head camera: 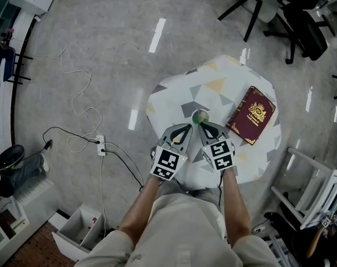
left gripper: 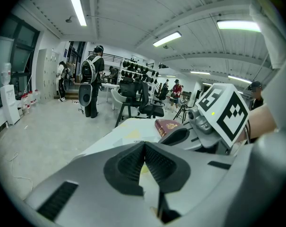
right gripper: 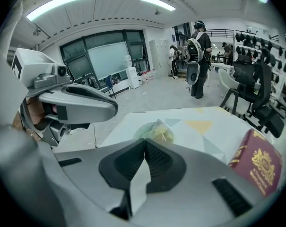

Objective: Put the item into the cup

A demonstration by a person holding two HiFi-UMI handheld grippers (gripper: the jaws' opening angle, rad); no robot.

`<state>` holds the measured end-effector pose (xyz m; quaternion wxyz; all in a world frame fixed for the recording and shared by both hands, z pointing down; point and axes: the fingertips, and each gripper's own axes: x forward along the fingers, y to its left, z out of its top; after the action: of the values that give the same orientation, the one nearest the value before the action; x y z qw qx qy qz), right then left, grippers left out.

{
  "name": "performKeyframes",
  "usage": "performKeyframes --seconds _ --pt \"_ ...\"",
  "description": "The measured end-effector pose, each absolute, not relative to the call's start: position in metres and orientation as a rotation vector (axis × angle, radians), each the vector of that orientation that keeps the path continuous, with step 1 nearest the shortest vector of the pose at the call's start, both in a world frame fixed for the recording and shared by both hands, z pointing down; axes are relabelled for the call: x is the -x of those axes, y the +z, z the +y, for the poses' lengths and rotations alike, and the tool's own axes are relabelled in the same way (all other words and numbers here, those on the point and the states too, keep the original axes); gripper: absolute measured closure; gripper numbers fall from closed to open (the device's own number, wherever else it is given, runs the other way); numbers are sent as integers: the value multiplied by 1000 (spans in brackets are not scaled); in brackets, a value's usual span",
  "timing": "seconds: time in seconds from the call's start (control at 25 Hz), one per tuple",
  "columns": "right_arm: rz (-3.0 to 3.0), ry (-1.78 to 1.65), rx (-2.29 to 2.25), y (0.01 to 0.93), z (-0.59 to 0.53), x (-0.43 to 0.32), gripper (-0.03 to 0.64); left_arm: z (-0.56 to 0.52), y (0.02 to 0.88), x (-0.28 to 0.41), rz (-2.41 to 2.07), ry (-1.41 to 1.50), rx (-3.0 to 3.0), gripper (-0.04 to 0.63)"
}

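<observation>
With my left gripper [left gripper: 143,148] and right gripper [right gripper: 144,145] jaws clenched on nothing, the crinkly packet [right gripper: 162,131] in the green cup [right gripper: 143,131] looked light and soft, best pinched at its peak.

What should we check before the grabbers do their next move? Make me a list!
1. Left gripper holds nothing, jaws together: ok.
2. Right gripper holds nothing, jaws together: ok.
3. Wrapped item sits in the green cup: ok, it seems; how deep it sits, cannot tell.
4. Cup upright on the table: ok.
5. Red book lies apart from the cup: ok.
6. Both grippers close to the cup, so back off gently: cannot tell how much room is left.
</observation>
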<state>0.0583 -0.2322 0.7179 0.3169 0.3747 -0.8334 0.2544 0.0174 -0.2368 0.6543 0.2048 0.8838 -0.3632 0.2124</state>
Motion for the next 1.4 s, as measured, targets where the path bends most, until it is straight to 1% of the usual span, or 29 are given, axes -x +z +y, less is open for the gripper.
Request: performKeyframes --seconds 0.56,0.84,1.12,1.4 --pt "-2196 645 -1017 707 -230 -60 560 -234 648 -17 -1009 585 -2481 583" --pt "-2205 635 -1063 694 -228 -64 558 -233 642 -14 -1015 582 -2493 584" --pt "-2252 590 -1159 657 -228 -70 560 -234 620 -13 -1014 562 -2531 584" --pt "-2315 505 -1296 597 -225 -80 560 -232 580 -18 -999 522 -2607 583"
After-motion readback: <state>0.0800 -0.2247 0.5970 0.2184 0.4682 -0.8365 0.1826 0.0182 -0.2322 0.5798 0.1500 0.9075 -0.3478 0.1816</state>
